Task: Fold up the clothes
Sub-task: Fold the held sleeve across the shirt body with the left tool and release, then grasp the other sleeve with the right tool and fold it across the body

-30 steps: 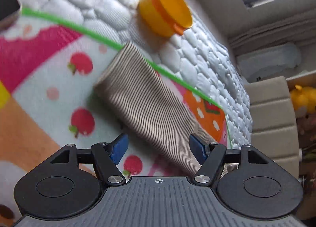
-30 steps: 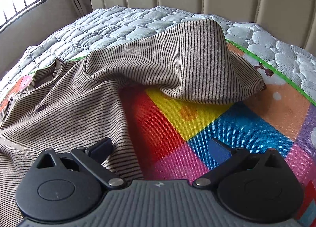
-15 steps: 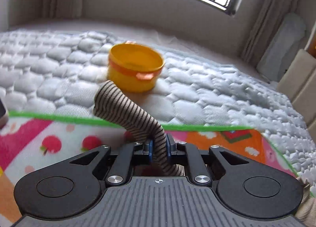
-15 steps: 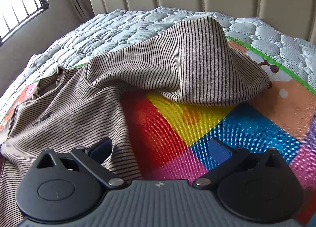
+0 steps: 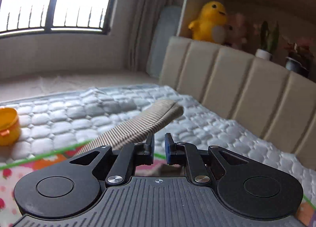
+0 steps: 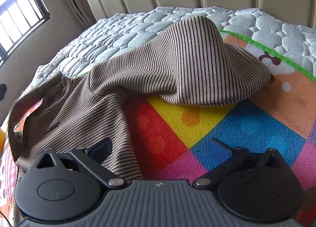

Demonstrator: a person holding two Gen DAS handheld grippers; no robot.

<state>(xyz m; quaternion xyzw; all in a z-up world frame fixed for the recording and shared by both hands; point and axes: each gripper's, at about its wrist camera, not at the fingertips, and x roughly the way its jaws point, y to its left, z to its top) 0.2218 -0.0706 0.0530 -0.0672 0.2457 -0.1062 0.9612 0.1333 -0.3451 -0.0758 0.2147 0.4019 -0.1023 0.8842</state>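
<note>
While the striped shirt (image 6: 138, 80) lies rumpled on the bright mat (image 6: 227, 128) over the bed, the left tool (image 5: 159, 149) sits nearly closed with the sleeve (image 5: 138, 126) beside it, apparently unclamped, and the right tool (image 6: 164, 148) gapes empty.

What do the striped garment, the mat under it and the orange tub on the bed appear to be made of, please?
The striped garment looks like soft, matte knit fabric: it drapes and peaks in folds. The mat seems a woven or textured printed sheet, its grain showing in the colours. The orange tub looks like smooth moulded plastic, though it is blurred.
</note>
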